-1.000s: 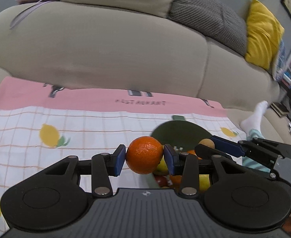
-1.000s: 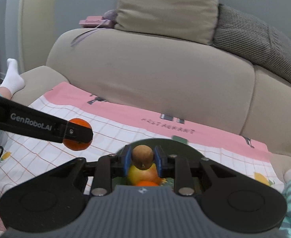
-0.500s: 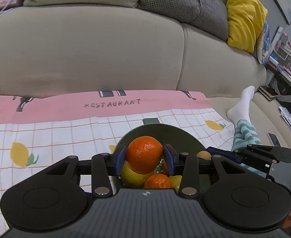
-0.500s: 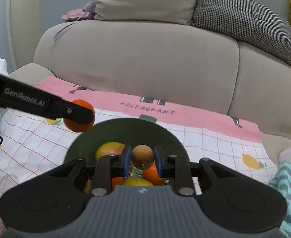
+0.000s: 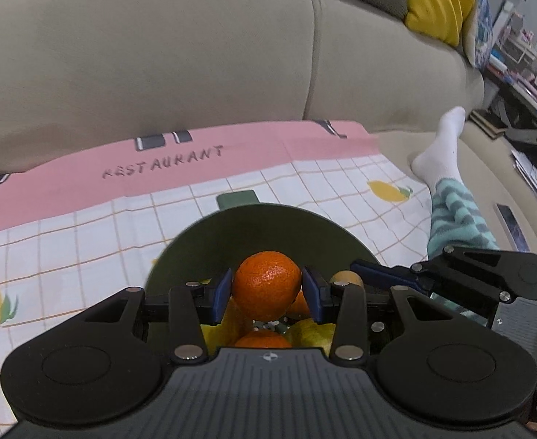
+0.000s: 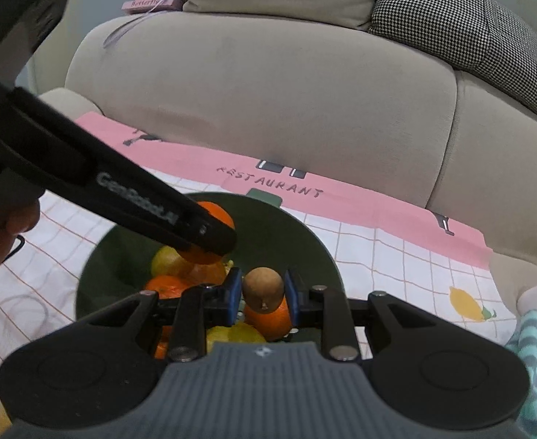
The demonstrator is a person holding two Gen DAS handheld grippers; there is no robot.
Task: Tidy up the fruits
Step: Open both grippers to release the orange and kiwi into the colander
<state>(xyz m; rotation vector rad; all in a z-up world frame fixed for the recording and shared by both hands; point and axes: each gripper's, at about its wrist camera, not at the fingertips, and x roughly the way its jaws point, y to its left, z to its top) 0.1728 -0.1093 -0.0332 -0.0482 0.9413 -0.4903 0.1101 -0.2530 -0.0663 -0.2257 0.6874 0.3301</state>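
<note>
Over the dark green bowl (image 5: 268,226), the left gripper (image 5: 266,294) is clenched on an orange (image 5: 266,294), its blue pads pressing both flanks of the fruit above the pile already inside. To finish this step well, lower the orange until it nearly rests on the fruit below, then part the jaws slowly so it settles and does not roll over the rim. Just to the right, the right gripper (image 6: 263,292) is clamped on a small brown round fruit (image 6: 263,291), also above the bowl; release one fruit at a time, keeping the two tools apart. The left wrist view shows a socked foot (image 5: 440,150) and the striped trouser leg beside the tablecloth (image 5: 67,241). The right wrist view alone shows the left tool from the side, the yellow fruit (image 6: 167,261) beneath it, and the deeper bowl interior.
</note>
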